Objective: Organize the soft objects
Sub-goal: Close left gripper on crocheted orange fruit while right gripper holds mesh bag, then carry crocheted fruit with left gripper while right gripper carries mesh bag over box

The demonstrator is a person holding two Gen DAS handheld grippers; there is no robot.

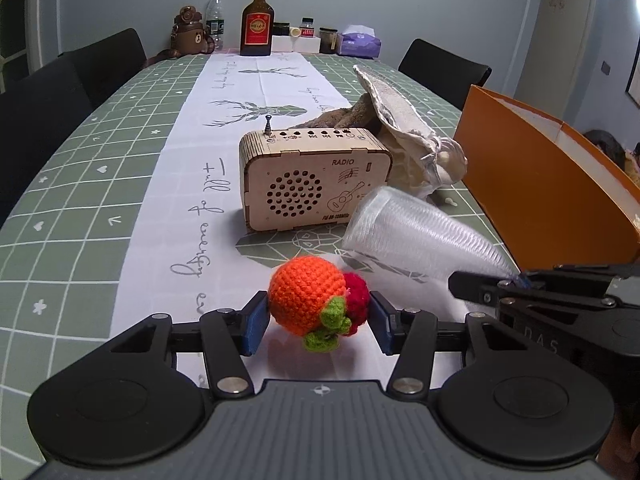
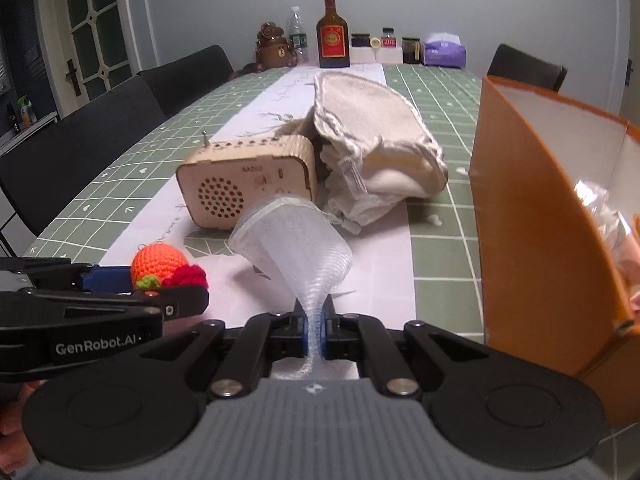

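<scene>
Crochet fruit: an orange knitted ball [image 1: 306,294] with green leaves and a dark red knitted piece [image 1: 357,298] at its right side; it sits low in the centre of the left wrist view, on the white runner of the desk [image 1: 80,184], and at lower left in the right wrist view.
Your left claw [image 1: 318,322]: its blue pads [image 1: 256,326] stand on either side of the crochet fruit; the left pad touches the orange ball, the right pad lies against the red piece. Whether they press or merely touch, you cannot tell.
Foam net sleeve: a white, translucent mesh cone [image 2: 296,240], flared end toward the radio, narrow end pinched.
Your right claw [image 2: 316,330]: closed on the narrow end of the foam net sleeve, which passes between the pads at lower centre of the right wrist view.
Wooden radio [image 1: 314,178]: centre of the frame, just behind the crochet fruit and the sleeve's flared mouth.
Cloth drawstring bag [image 2: 380,152]: just right of the radio, slumped against it.
Orange box [image 2: 532,216]: right edge of both views, open, crumpled clear plastic visible inside.
Far end of the desk: a liquor bottle [image 1: 257,24], a water bottle, a bear-shaped flask, small jars and a purple tissue pack.
Chairs: dark backs [image 1: 104,60] along the left and upper right edges.
</scene>
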